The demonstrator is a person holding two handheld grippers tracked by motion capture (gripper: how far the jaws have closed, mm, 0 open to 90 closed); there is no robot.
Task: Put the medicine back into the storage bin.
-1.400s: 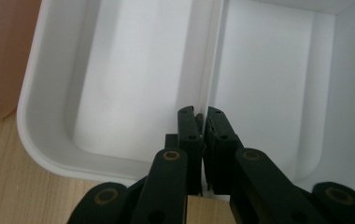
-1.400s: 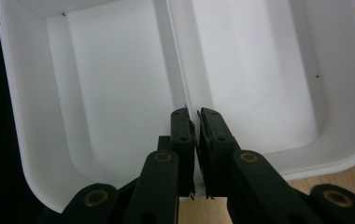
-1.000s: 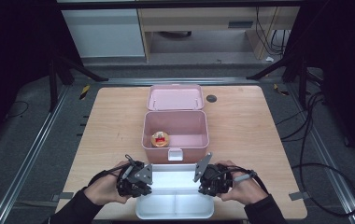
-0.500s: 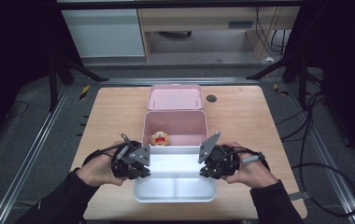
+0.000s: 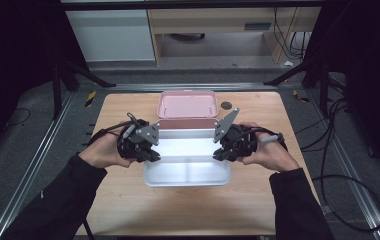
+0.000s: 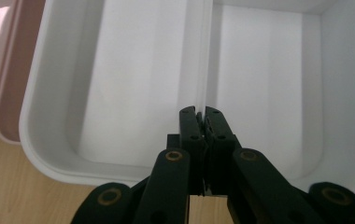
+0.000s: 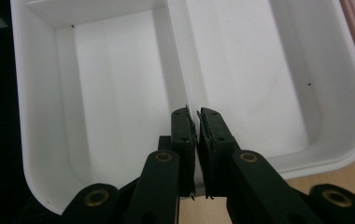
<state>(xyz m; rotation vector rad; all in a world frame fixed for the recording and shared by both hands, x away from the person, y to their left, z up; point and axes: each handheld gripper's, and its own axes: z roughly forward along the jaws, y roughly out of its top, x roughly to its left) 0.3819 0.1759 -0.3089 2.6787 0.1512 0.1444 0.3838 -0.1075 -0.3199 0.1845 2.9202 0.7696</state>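
Wooden table (image 5: 128, 210), pale top, standing on dark grey floor (image 5: 28, 150). Metal rails run along the left and right sides. Far off: a light cabinet (image 5: 110, 35) and a wooden shelf unit (image 5: 218, 30). Loose black cables (image 5: 338, 150) lie on the floor to the right. Small dark round disc (image 5: 226, 105) on the table's far edge, just right of the pink lid.

Containers: two.
- One pink box (image 5: 187, 123), lid open and lying flat on the far side. Its body is mostly covered by the tray; contents cannot be told.
- One white tray (image 5: 188, 172), rectangular, two compartments split by a middle wall (image 6: 202, 56). Both compartments empty. It sits mid-table, between the two grippers, its far part over the pink box.

Grippers: two, one per hand.
- Left gripper (image 5: 150, 156) at the tray's left end, jaws clamped on the tray's middle wall where it meets the rim, seen close in the left gripper view (image 6: 201, 114).
- Right gripper (image 5: 219, 153) at the right end, jaws likewise pinched on the middle wall (image 7: 193, 114).
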